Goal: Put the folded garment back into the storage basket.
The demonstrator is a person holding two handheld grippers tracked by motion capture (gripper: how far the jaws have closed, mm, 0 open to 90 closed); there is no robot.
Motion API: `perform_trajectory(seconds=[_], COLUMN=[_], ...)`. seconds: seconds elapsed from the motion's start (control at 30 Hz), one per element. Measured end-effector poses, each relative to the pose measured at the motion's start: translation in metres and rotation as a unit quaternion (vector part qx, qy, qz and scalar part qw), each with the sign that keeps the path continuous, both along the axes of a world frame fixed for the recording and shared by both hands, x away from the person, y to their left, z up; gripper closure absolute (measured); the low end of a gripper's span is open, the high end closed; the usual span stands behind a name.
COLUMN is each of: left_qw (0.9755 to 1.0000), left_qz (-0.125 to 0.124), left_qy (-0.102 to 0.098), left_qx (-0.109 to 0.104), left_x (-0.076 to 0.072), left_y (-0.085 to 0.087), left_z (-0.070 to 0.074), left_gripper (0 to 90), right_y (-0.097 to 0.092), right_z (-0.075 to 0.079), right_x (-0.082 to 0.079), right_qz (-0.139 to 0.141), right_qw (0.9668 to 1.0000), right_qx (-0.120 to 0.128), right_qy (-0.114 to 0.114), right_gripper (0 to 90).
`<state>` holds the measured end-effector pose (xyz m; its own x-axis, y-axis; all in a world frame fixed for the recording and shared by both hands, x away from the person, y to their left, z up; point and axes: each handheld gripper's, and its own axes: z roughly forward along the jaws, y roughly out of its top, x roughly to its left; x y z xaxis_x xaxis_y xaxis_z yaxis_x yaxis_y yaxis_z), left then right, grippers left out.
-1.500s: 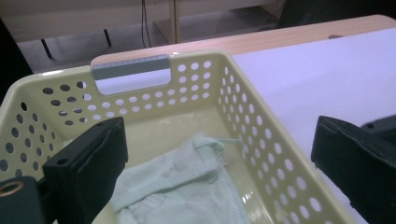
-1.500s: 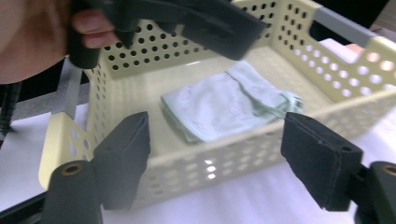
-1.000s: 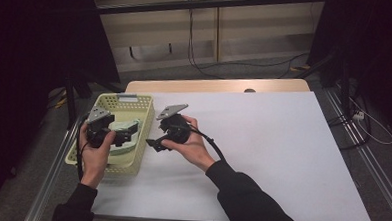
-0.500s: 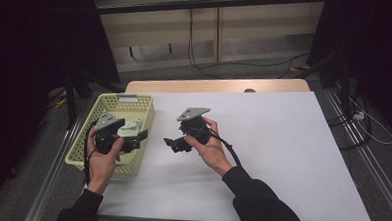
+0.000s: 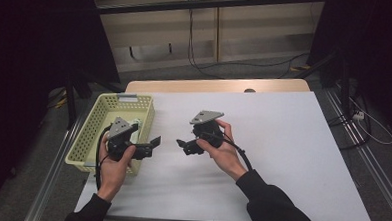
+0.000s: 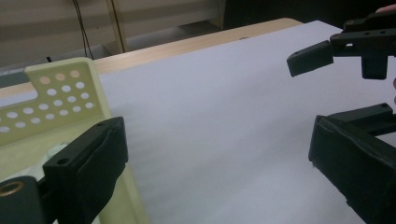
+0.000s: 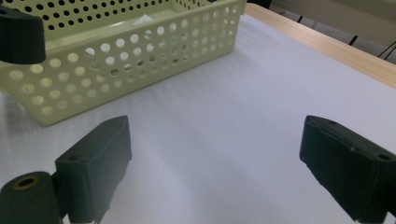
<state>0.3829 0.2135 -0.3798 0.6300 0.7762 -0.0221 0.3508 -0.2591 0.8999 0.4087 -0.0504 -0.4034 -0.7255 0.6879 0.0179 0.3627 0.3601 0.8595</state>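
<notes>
1. A pale yellow perforated basket (image 5: 97, 131) is sitting at the left edge of the white tabletop (image 5: 282, 144), with something pale lying inside.
2. The left gripper (image 5: 150, 144) is hovering over the basket's right rim, its jaws spread and holding nothing.
3. The right gripper (image 5: 185, 145) is pointing toward it from near the tabletop's middle, jaws also spread and holding nothing.

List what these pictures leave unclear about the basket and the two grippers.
- Basket contents: in the high view the left gripper and its hand cover part; a pale item in the right gripper view is screened by the perforated wall.
- Right gripper: jaws too small in the high view.
- Basket in the left gripper view: cut off by the frame's left edge.
</notes>
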Motion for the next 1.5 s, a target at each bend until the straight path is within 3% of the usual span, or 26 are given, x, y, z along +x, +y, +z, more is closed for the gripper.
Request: perform_trajectory(seconds=[0.43, 0.77, 0.97, 1.5], left_qw=[0.9994, 0.9986, 0.9975, 0.9967], left_qz=[-0.032, -0.047, -0.064, -0.075], left_qy=[0.007, 0.015, 0.03, 0.03], left_qx=[0.011, 0.018, 0.007, 0.01], left_x=[-0.011, -0.017, -0.023, -0.035], left_y=[-0.025, -0.042, -0.049, -0.053], left_z=[-0.009, -0.021, -0.028, -0.036], left_gripper=[4.5, 4.6, 4.5, 4.5], right_y=[-0.041, -0.075, -0.097, -0.154], right_z=[-0.008, -0.015, -0.021, -0.027], right_x=[-0.017, -0.04, -0.056, -0.1], right_qz=[-0.034, -0.056, -0.077, -0.136], right_qw=[0.9994, 0.9984, 0.997, 0.9904], right_qx=[0.006, 0.006, 0.005, 0.014], right_qy=[-0.004, -0.007, -0.01, -0.017], right_gripper=[8.4, 6.1, 4.9, 4.2])
